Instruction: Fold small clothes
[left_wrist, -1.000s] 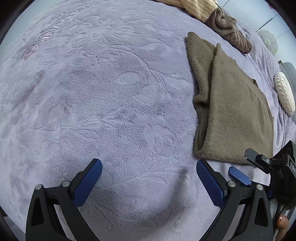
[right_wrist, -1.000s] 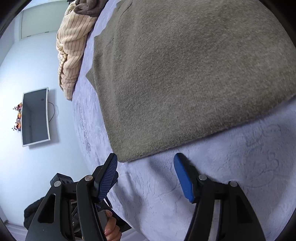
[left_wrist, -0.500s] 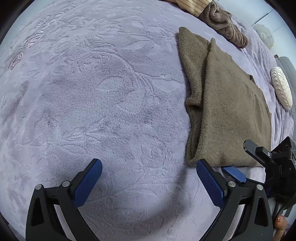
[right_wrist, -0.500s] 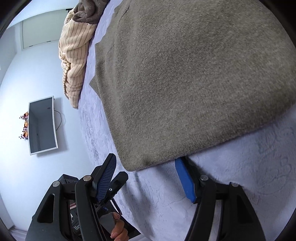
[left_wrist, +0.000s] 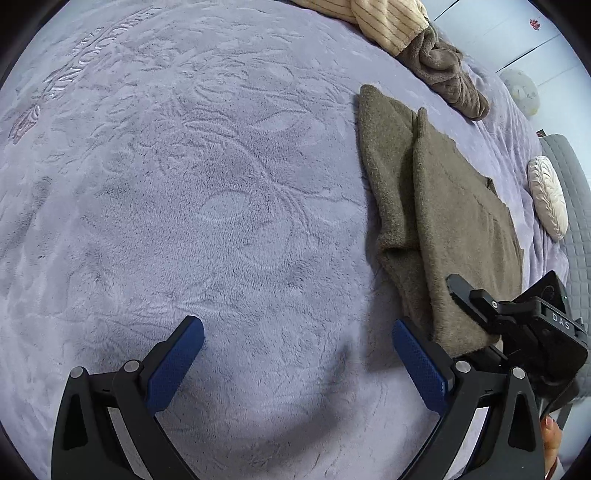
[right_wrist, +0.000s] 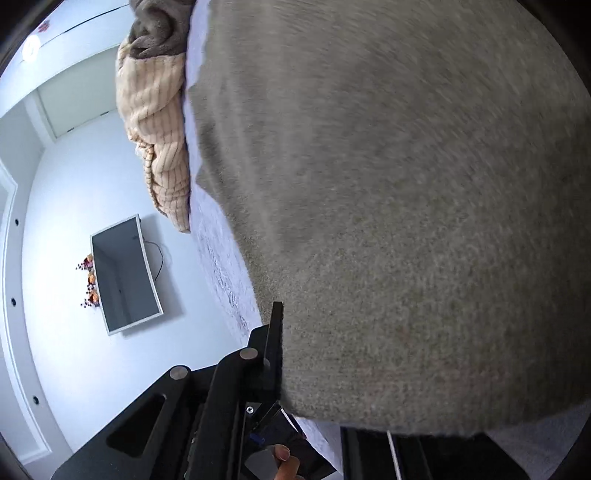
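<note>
Olive-brown garment (left_wrist: 458, 236): fleecy knit, folded lengthwise, lies flat on the bed at right of the left wrist view; a narrower folded layer shows along its left edge.
Garment near edge: hem lifted at the near right corner, where the right gripper (left_wrist: 491, 332) meets it.
Right gripper: clamped on the garment hem; in the right wrist view its pads are buried under cloth (right_wrist: 406, 229), only the black left finger (right_wrist: 271, 350) shows along the fabric edge. Cloth fills most of that view, partly blurred.
Left gripper (left_wrist: 295, 365): jaws wide apart, holding nothing, blue pads (left_wrist: 173, 363) over bare blanket, just left of the garment's near corner, not touching it.
Blanket (left_wrist: 184, 203): lavender plush, embossed leaf pattern, covers the bed.
Far pile: cream striped cloth (left_wrist: 384, 18) with a brown towel-like piece (left_wrist: 447, 70) bunched against it, at the far edge beyond the garment, apart from it.
Right side: white round cushion (left_wrist: 548, 199) on grey quilted surface (left_wrist: 576, 221).
Wall: pale, with a flat screen (right_wrist: 125, 273) and small orange decorations (right_wrist: 90, 280) beside it, seen in the right wrist view.
Hand: fingertip (right_wrist: 282, 452) visible at the near edge under the right gripper body.
</note>
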